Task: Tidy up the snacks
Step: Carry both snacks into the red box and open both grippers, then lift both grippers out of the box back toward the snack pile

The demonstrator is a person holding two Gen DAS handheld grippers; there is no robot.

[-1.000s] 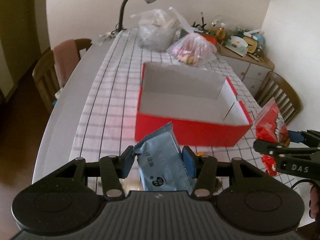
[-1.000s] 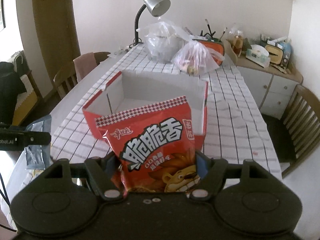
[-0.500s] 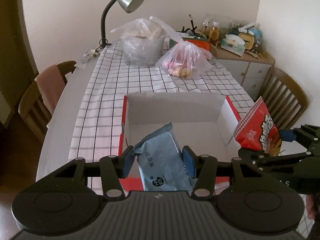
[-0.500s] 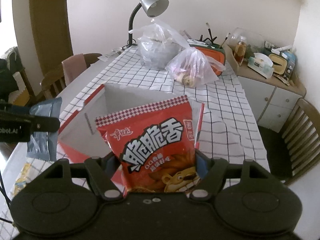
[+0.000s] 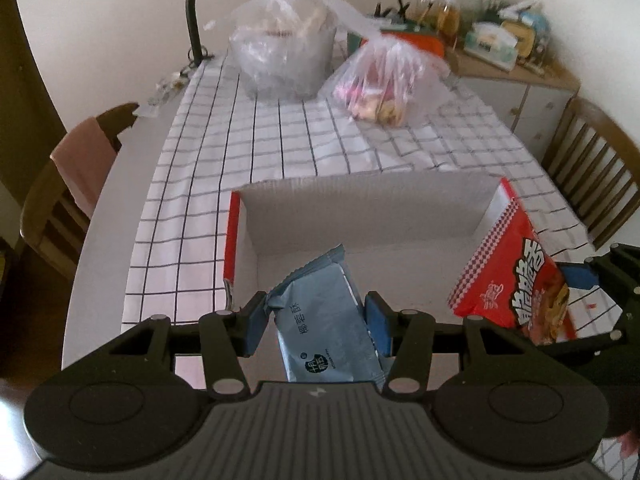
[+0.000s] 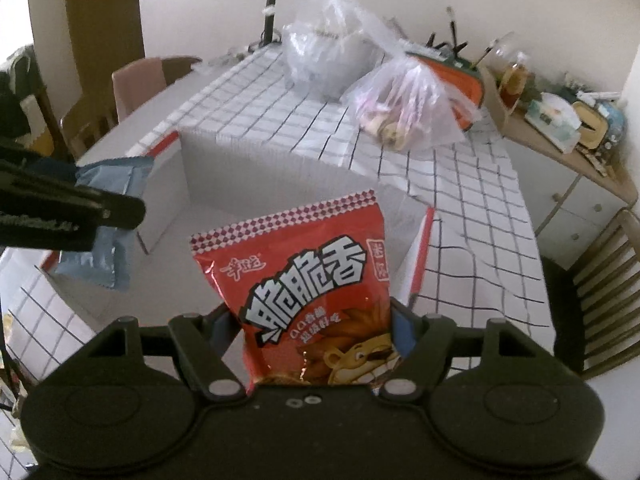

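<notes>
My left gripper (image 5: 316, 322) is shut on a blue snack packet (image 5: 324, 328) and holds it over the near left part of an open red cardboard box (image 5: 360, 204) with a white inside. My right gripper (image 6: 316, 328) is shut on a red snack bag (image 6: 308, 284) and holds it over the box (image 6: 248, 160), at its near right side. The red bag also shows in the left wrist view (image 5: 516, 276). The blue packet shows in the right wrist view (image 6: 104, 216), held in the left gripper's fingers (image 6: 92, 208).
The box stands on a checked tablecloth (image 5: 248, 148). Two clear plastic bags of food (image 5: 280, 56) (image 5: 384, 80) and a desk lamp (image 5: 196, 16) stand at the far end. Wooden chairs (image 5: 60, 196) (image 5: 592, 168) flank the table. A cluttered sideboard (image 6: 560, 128) is at the right.
Both grippers have moved forward and lower with their snacks, from in front of the box to above its inside. Both remain shut on their packets.
</notes>
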